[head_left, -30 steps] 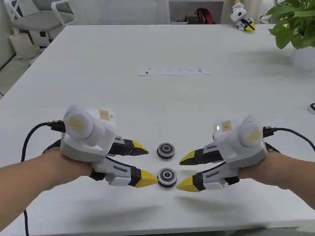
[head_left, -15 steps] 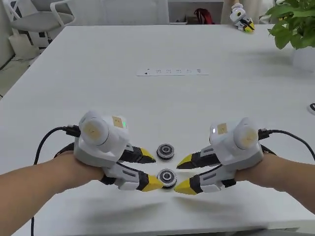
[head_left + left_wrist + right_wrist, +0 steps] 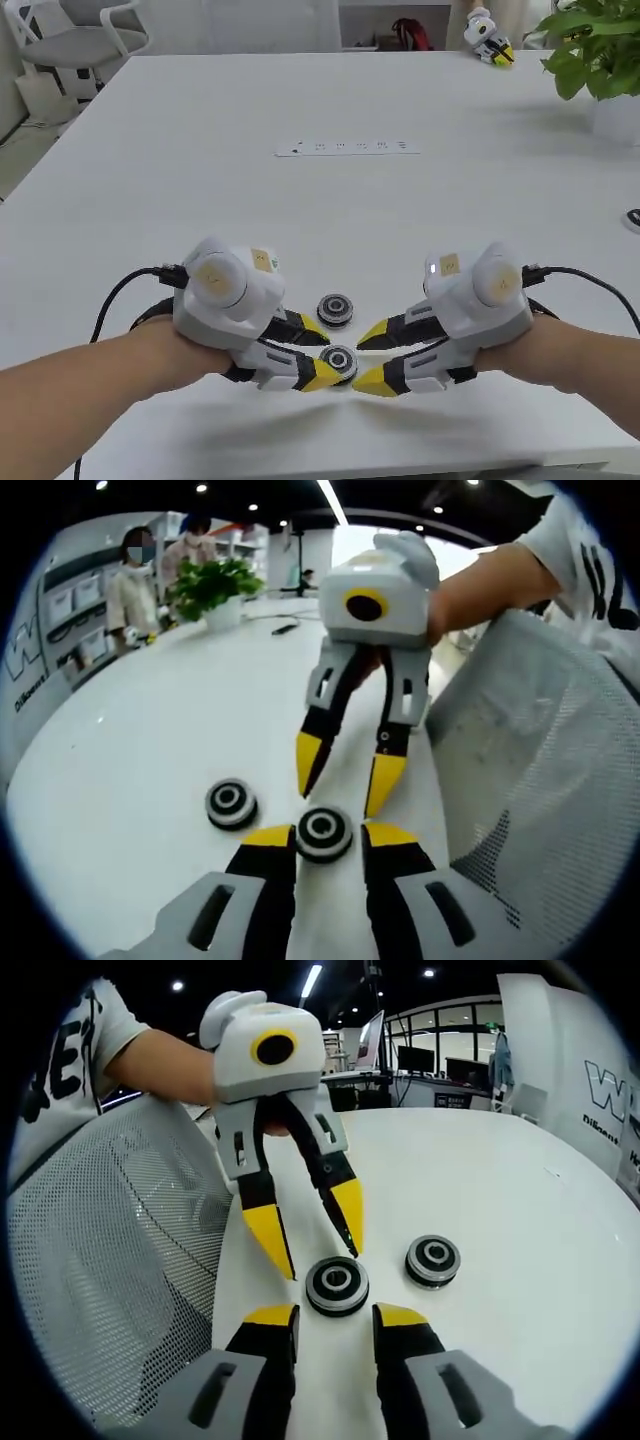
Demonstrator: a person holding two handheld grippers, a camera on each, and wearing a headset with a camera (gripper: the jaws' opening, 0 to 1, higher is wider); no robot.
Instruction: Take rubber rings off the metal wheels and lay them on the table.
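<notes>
Grippers meet low in the head view, tips facing each other over the white table (image 3: 300,210). Left of centre, your left gripper (image 3: 323,354) has its jaws spread, with one yellow tip close on each side of the near wheel (image 3: 339,361). That wheel is a silver metal disc with a dark hub, wrapped in a black rubber ring (image 3: 337,1309). It lies flat with its bore pointing up, round with no long axis. The far wheel (image 3: 336,309) lies just above it, apart. At right, your right gripper (image 3: 363,358) is spread too, its tips just short of the near wheel.
</notes>
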